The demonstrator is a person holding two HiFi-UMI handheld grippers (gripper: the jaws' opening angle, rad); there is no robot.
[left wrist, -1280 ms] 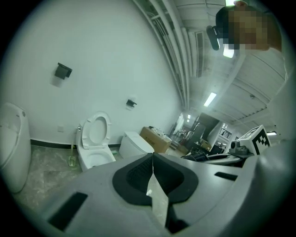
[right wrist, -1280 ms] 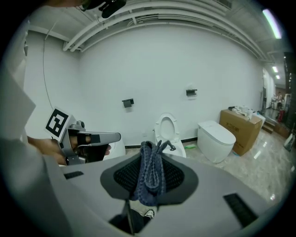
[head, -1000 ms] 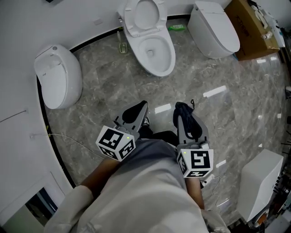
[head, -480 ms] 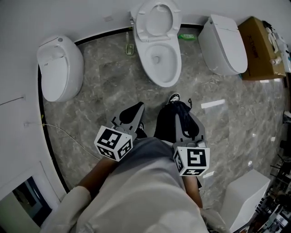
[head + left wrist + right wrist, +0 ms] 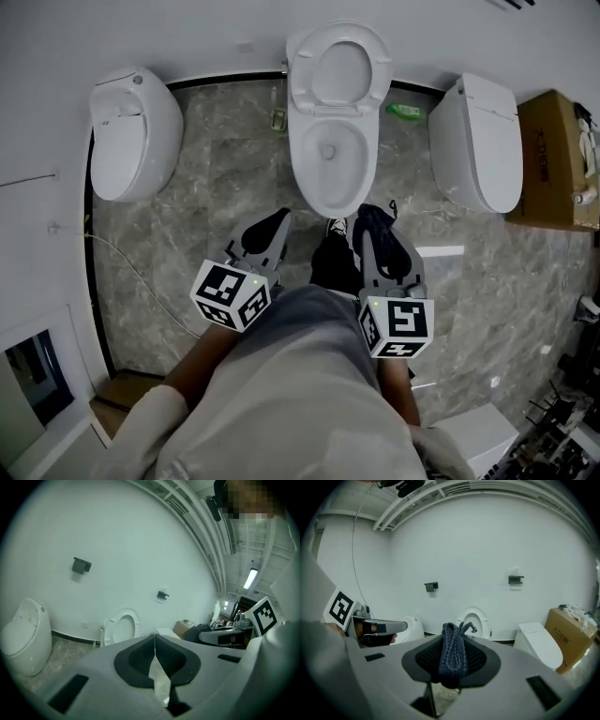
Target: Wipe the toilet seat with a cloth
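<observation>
The white toilet (image 5: pixel 326 164) stands against the wall straight ahead, its seat and lid (image 5: pixel 339 70) raised. It also shows small in the left gripper view (image 5: pixel 121 627) and the right gripper view (image 5: pixel 474 620). My right gripper (image 5: pixel 375 225) is shut on a dark blue knitted cloth (image 5: pixel 452 653), whose bunched end sticks out past the fingertips (image 5: pixel 377 217), just short of the bowl's front rim. My left gripper (image 5: pixel 272 228) hovers to the left of the bowl's front, its jaws shut with nothing between them (image 5: pixel 154 637).
A closed white toilet (image 5: pixel 131 131) stands at the left and another (image 5: pixel 483 141) at the right. A cardboard box (image 5: pixel 558 159) sits at the far right. A green item (image 5: pixel 405 111) and a small holder (image 5: pixel 278 119) flank the toilet base. A thin cable (image 5: pixel 122 253) crosses the marble floor at the left.
Both grippers and the person have advanced toward the middle toilet, which now sits straight ahead and closer. The cloth stays in the right gripper, and the left stays shut.
</observation>
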